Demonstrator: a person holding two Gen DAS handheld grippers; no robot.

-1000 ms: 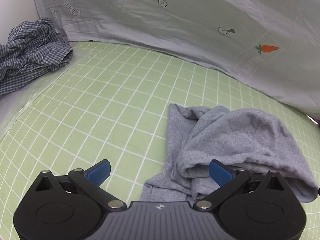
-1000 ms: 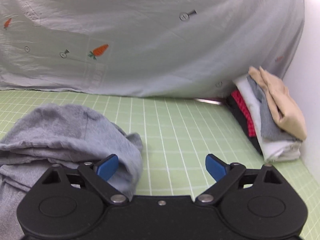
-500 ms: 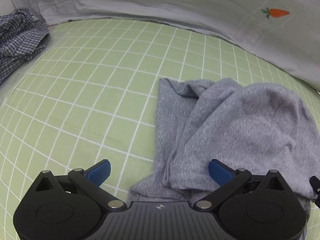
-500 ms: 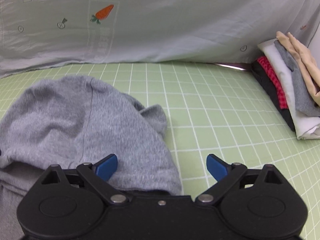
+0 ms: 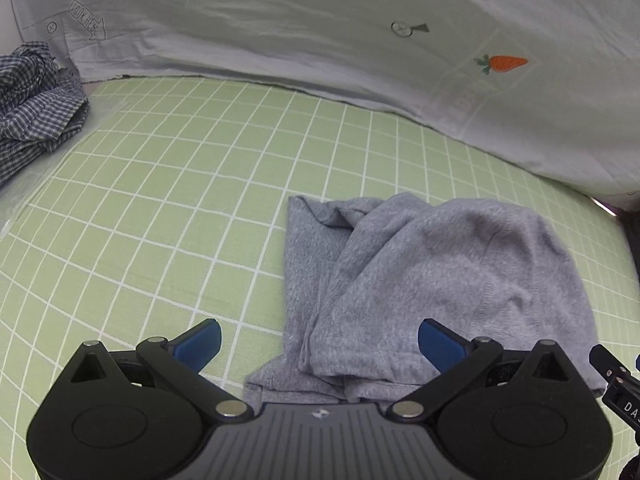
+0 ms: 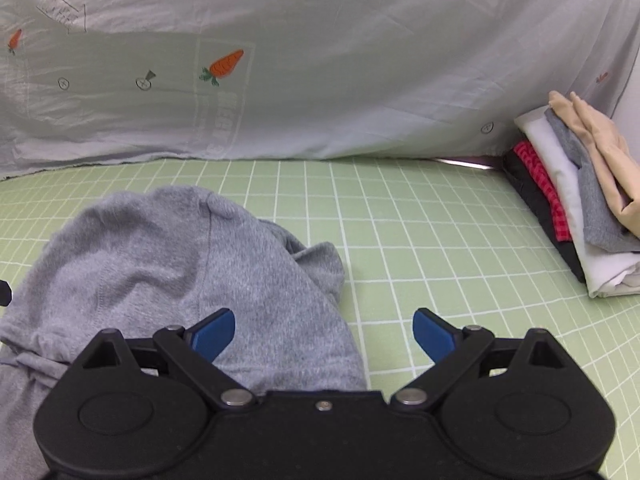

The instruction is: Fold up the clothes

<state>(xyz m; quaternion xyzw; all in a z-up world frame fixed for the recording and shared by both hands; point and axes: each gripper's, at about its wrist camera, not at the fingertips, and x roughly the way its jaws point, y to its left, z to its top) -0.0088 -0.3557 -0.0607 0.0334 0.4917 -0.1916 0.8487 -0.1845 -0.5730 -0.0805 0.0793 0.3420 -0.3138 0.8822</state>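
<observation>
A grey garment (image 5: 420,288) is lying bunched at the centre right of the left wrist frame on the green gridded worktop (image 5: 180,200). Both the left gripper (image 5: 318,342) and right gripper (image 6: 323,332) are hovering spread over its near edge, gripping nothing. A folded stack (image 6: 580,216) is sitting at the right edge of the right wrist frame. The garment is looking only loosely doubled, so I judge its folding unfinished; pinching an edge and flattening likely comes next.

Pale green worktop (image 5: 168,184) ruled with a white grid, lit evenly and softly, no hard shadows. Along the far edge, a wrinkled light grey sheet (image 5: 320,40) hung as a backdrop, printed with orange carrots (image 6: 222,65), small screw heads and an arrow-shaped label. At the far right corner, a strip of plain white wall (image 6: 630,92) beside the sheet. A thin metal bar (image 6: 464,161) just under the sheet's hem near that corner. Along the left edge, a clear plastic film (image 5: 24,196) over the worktop.
</observation>
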